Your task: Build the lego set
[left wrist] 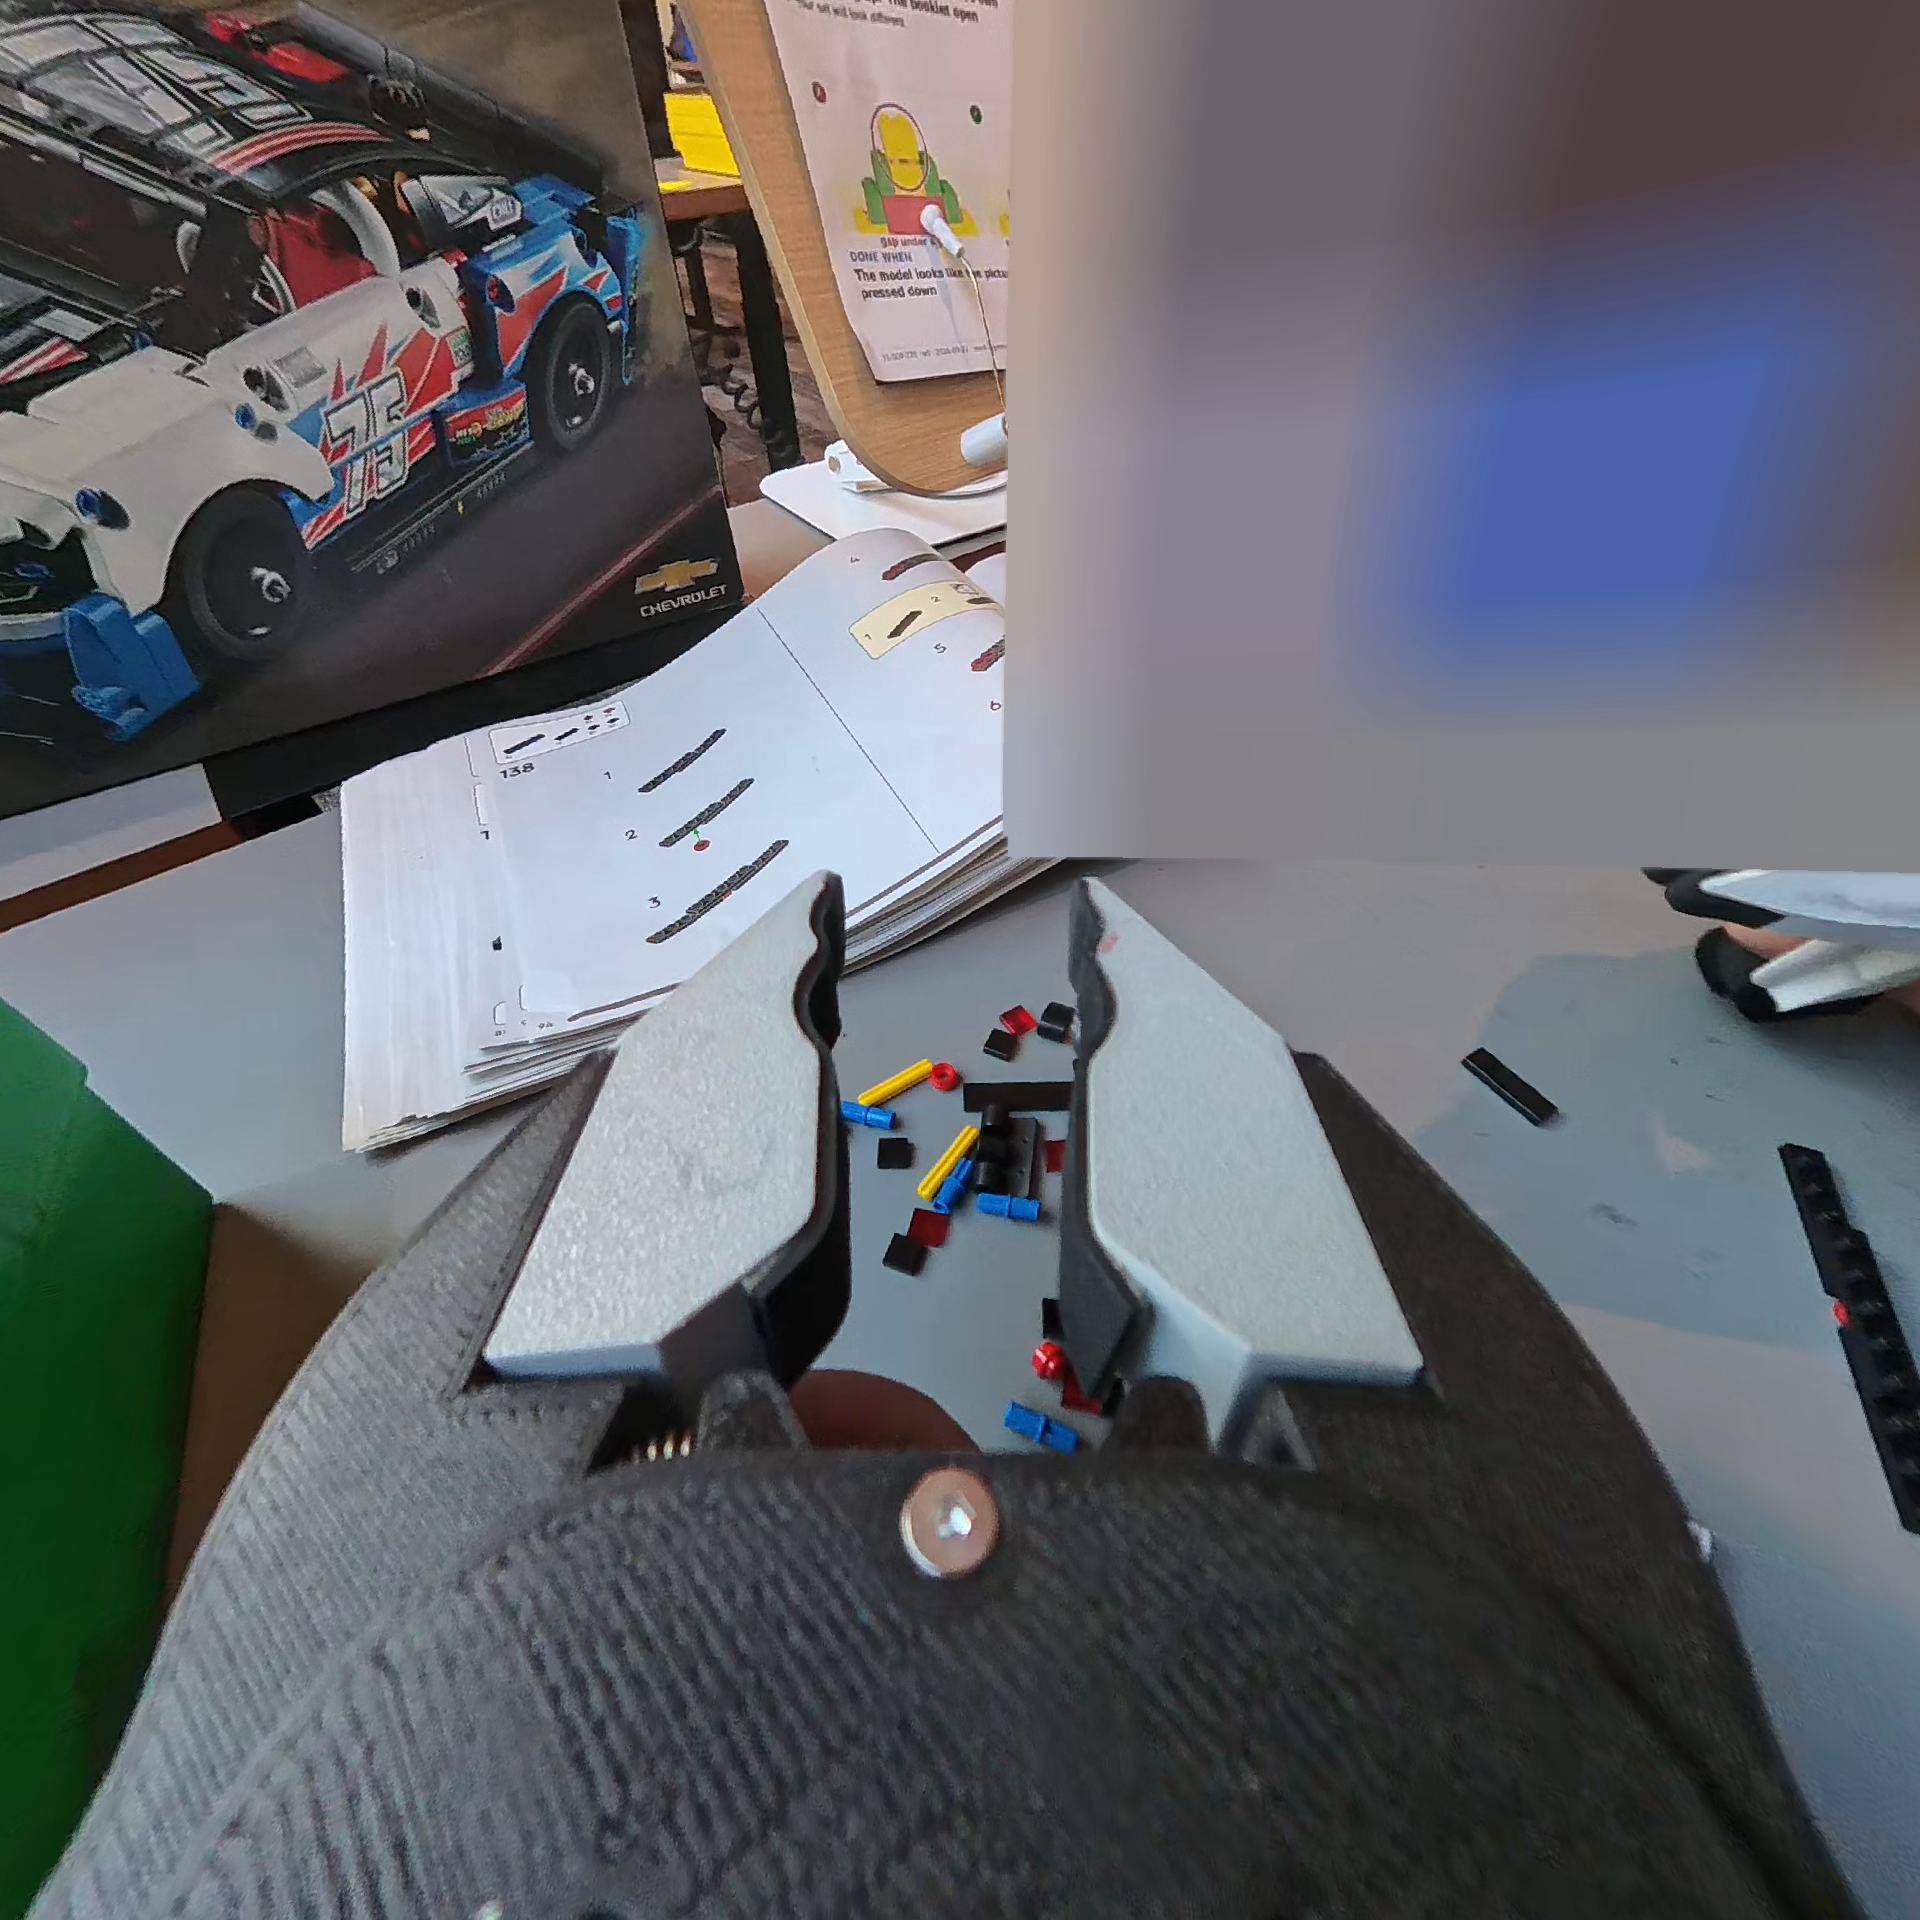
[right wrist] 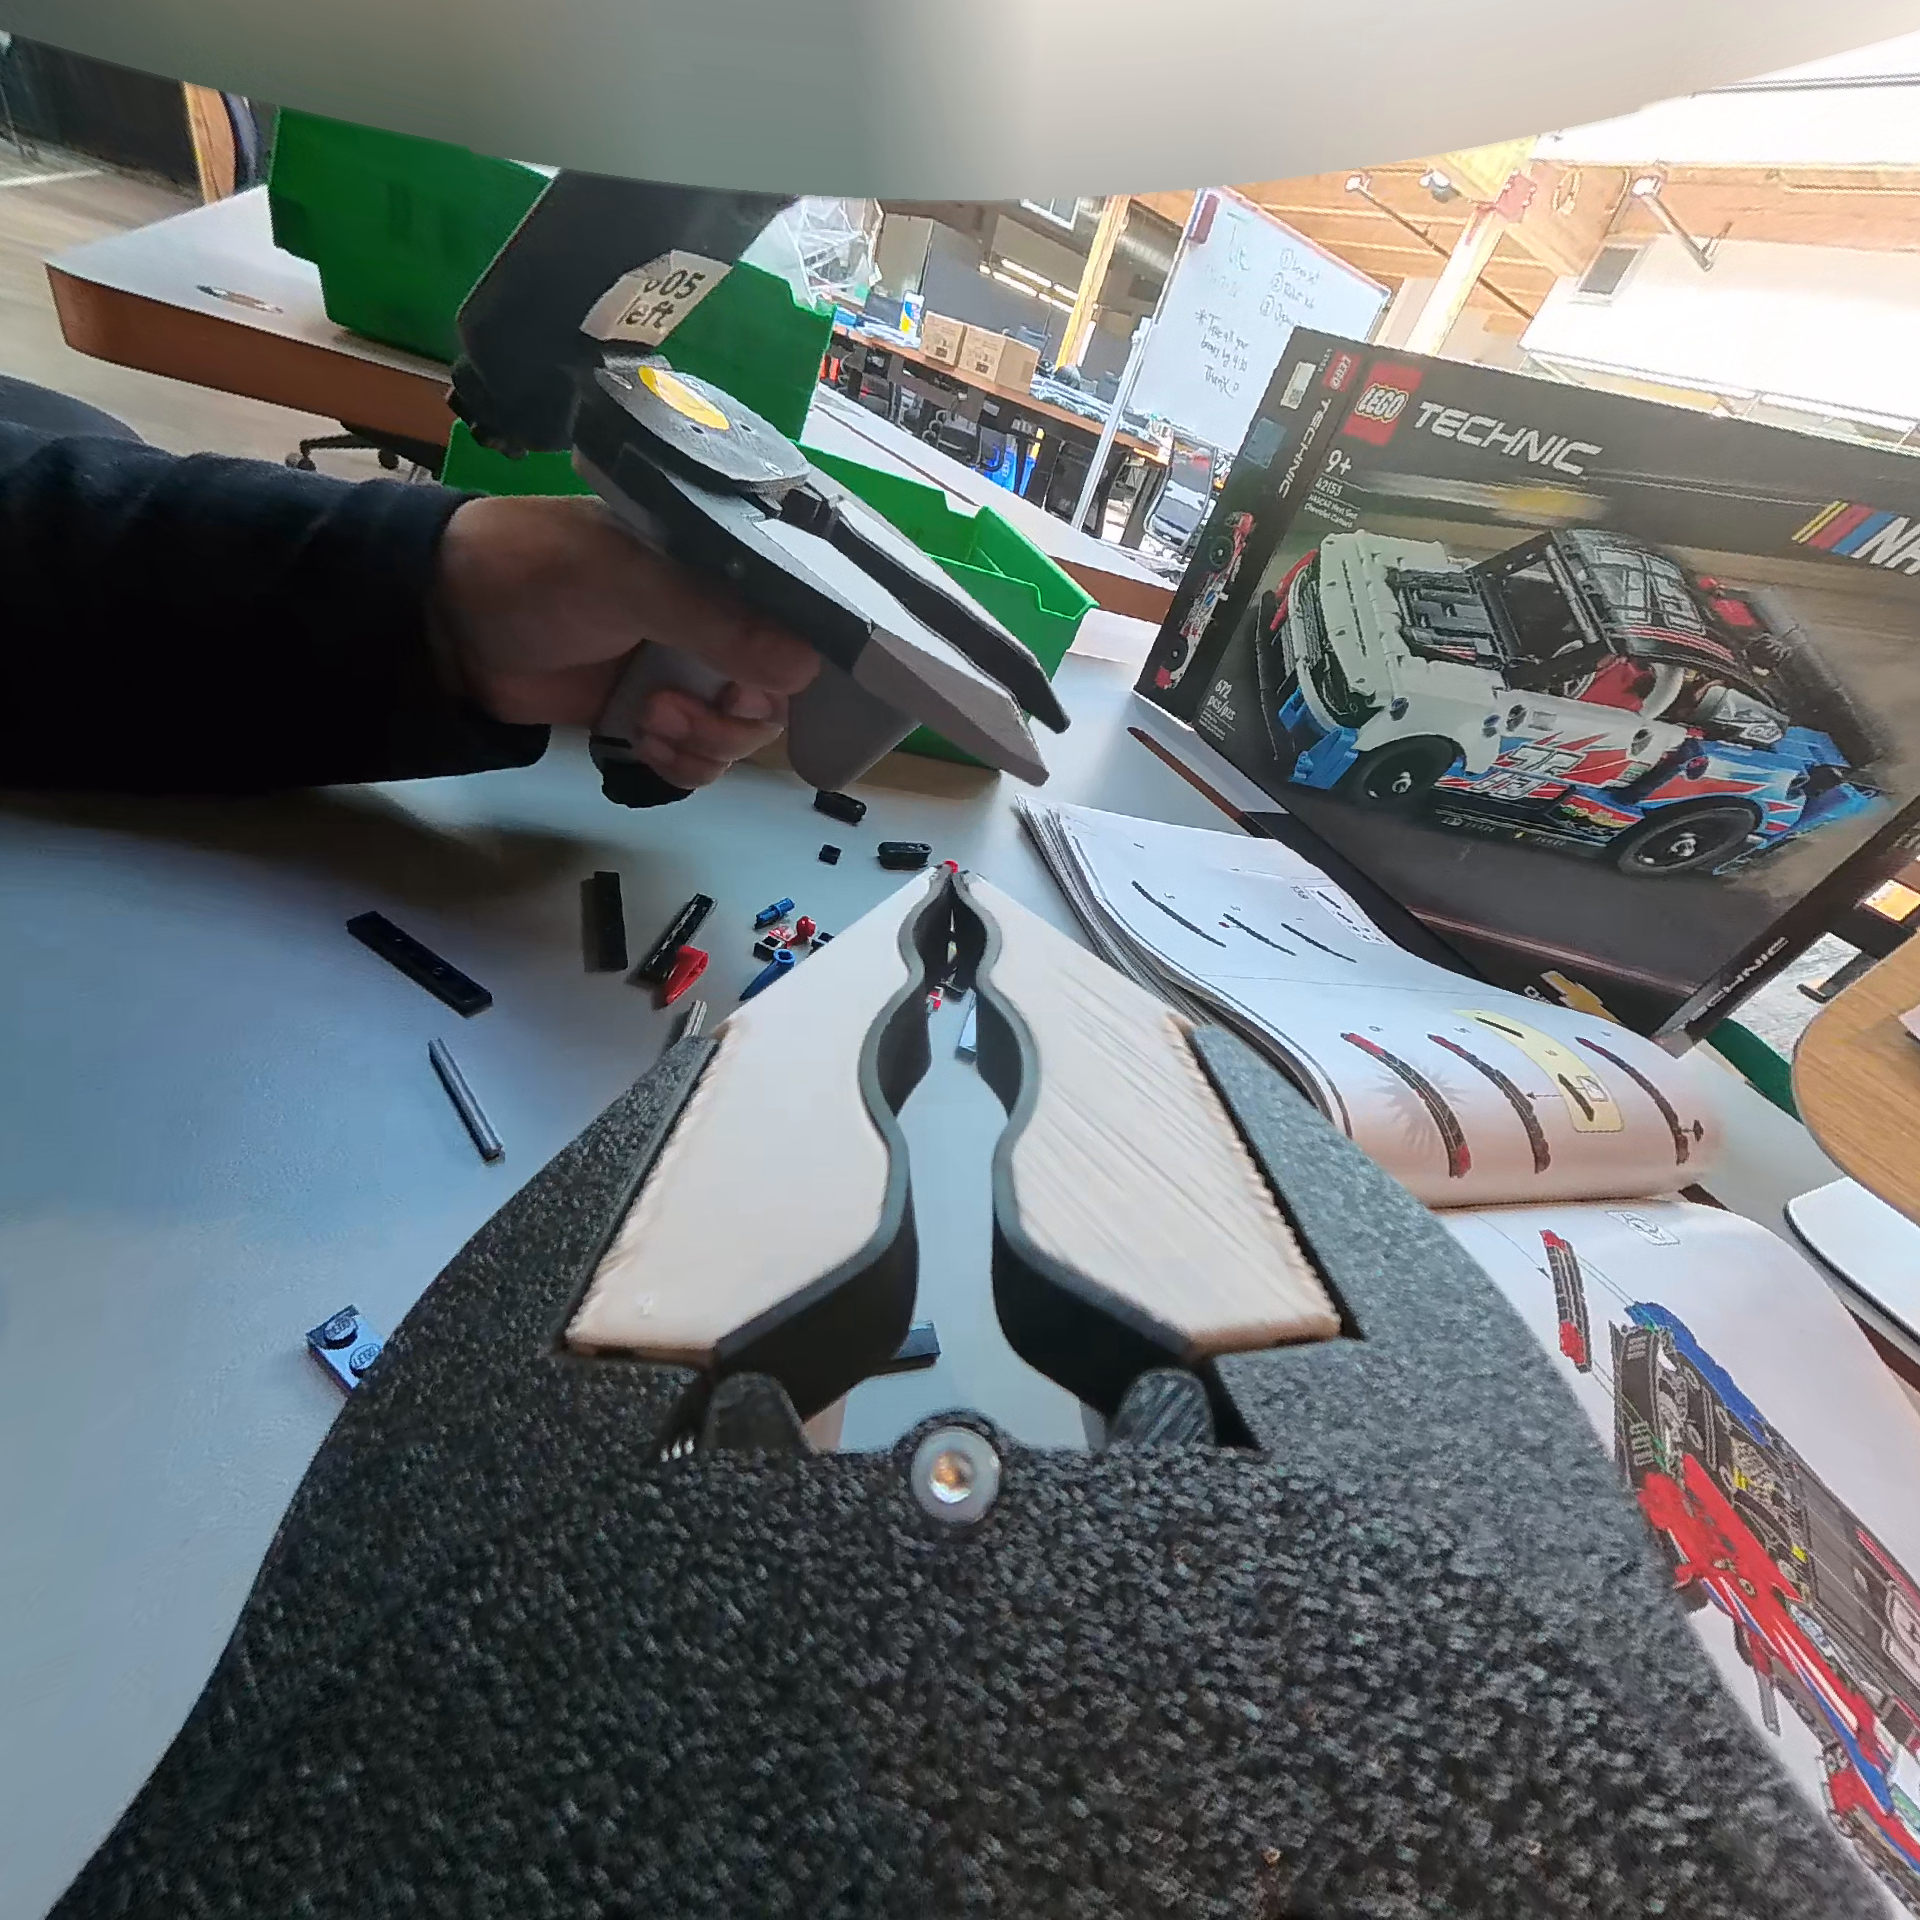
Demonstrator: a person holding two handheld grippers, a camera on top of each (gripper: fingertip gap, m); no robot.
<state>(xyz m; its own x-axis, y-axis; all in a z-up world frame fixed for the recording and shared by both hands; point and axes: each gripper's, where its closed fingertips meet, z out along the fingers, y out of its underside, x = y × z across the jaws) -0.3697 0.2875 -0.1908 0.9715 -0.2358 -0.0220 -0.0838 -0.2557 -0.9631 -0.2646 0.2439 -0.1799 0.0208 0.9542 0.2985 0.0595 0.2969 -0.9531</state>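
My left gripper is open and empty, hovering over a pile of small Lego pieces: yellow axles, blue pins, red and black bits. It also shows in the right wrist view, held by a hand above the table. My right gripper is shut, low over the table. A tiny red speck sits at its tips; I cannot tell if it is held. Its tips show at the right edge of the left wrist view. A long black beam with a red pin lies to the right.
The open instruction booklet lies behind the pieces, with the set's box upright behind it. Green bins stand at the far left. A black plate, a grey axle and a dark blue plate lie scattered on the grey table. The grey axle lies around 12 centimeters away from my right fingertips.
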